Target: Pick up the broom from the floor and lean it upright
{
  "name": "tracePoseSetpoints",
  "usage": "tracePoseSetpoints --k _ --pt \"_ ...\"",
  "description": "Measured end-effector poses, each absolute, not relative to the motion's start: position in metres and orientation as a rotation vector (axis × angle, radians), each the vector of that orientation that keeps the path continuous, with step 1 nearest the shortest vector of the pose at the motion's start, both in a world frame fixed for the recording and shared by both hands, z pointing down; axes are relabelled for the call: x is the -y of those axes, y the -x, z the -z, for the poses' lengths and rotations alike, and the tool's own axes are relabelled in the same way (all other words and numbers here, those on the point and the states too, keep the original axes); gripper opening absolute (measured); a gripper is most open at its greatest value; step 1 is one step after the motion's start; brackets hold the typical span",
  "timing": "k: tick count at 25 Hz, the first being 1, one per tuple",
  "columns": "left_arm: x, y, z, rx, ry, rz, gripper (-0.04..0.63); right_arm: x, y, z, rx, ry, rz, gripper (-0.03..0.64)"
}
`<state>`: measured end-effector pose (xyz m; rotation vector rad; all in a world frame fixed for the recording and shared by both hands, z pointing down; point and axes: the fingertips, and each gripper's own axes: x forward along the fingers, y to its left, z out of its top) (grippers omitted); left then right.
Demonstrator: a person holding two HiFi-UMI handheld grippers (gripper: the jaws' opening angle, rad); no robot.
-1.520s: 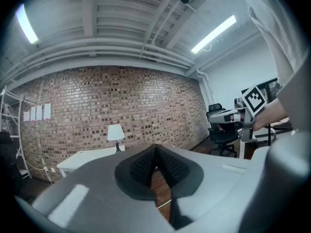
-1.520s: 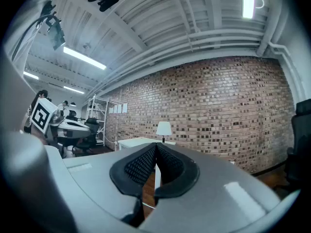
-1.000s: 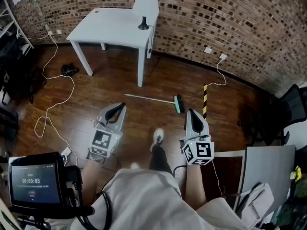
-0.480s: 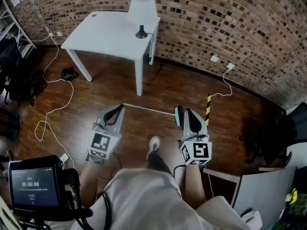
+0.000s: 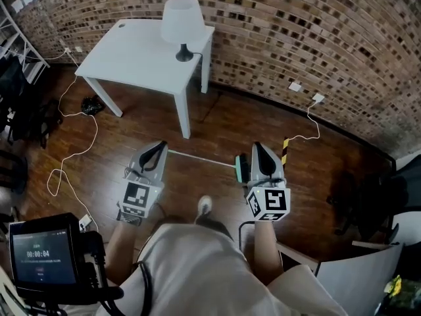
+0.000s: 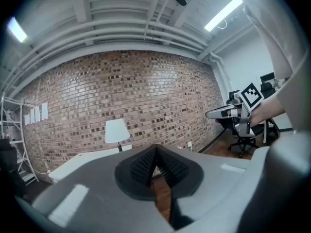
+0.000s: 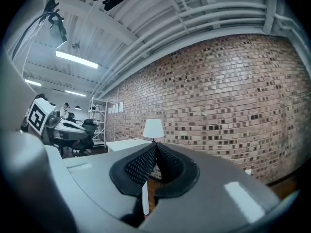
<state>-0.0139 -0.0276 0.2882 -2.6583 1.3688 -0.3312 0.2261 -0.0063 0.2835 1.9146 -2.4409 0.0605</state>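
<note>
The broom (image 5: 200, 158) lies flat on the wood floor (image 5: 217, 117), between the fingertips of the left gripper (image 5: 160, 145) and right gripper (image 5: 257, 147). Beyond them a table (image 5: 125, 58) bears a lamp (image 5: 181, 18). A cable (image 5: 82, 140) trails further left.

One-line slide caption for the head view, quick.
Shut, empty left gripper and right gripper hover over either end of the broom lying on the floor, white table and lamp beyond.

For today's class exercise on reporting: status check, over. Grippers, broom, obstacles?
Left gripper shut, empty. Right gripper shut, empty. Broom flat on floor, untouched. Table stands beyond it.
</note>
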Motion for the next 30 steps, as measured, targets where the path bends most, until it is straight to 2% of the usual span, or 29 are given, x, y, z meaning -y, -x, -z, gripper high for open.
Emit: tracePoseSetpoints --k 13,25,30 --pt "0.078 0.014 -0.297 -1.422 2.708 0.278 0.002 0.035 -0.237 -0.291 2.407 -1.892 -0.074 0.014" --pt "0.109 0.03 -0.297 -1.425 2.699 0.282 0.002 0.068 -0.213 -0.298 2.426 -1.82 -0.08 0.014" --pt "0.125 0.044 -0.3 -1.525 2.713 0.243 0.002 0.085 -0.197 -0.311 2.517 -1.645 -0.163 0.015"
